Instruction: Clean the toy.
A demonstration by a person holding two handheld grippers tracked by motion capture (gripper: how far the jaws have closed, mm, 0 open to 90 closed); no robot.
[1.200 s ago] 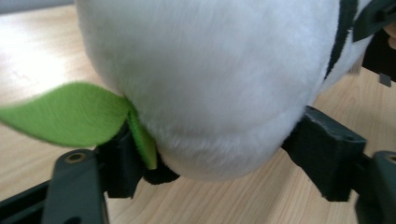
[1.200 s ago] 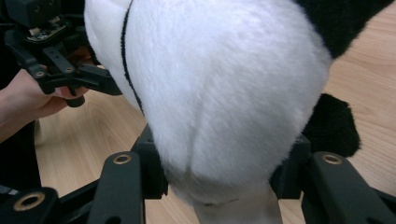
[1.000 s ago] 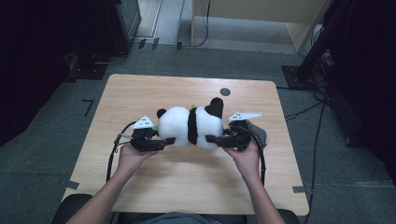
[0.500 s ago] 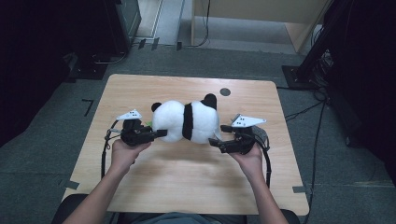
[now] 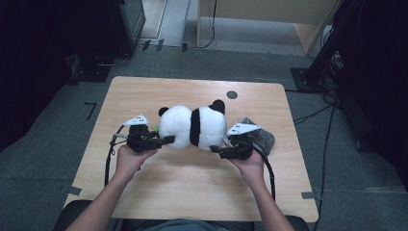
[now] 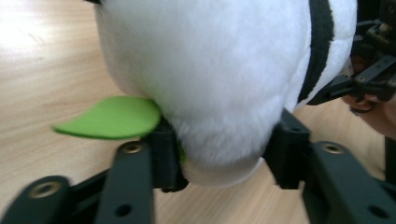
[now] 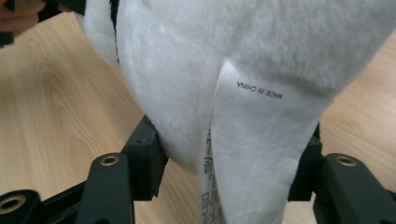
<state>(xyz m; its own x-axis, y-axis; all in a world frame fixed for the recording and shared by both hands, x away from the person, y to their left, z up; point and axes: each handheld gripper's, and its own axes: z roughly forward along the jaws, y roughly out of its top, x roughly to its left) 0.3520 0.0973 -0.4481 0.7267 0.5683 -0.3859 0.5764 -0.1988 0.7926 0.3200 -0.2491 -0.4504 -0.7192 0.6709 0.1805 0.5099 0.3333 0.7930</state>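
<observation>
A black-and-white panda plush lies across the middle of the wooden table. My left gripper comes at it from the left. Its jaws have just been opening, and its pads still squeeze a bulge of white fur beside a green felt leaf. My right gripper comes at the plush from the right. Its jaws have just been closing, and they pinch white fur together with the sewn-in label.
A crumpled dark grey cloth lies just right of the plush, behind the right hand. A small black dot marks the table's far side. Cables trail from both grippers toward the near edge. Dark floor and stands surround the table.
The panda and the left gripper have shifted slightly away from me and to the left. The right hand has slid a little nearer the table's front edge.
</observation>
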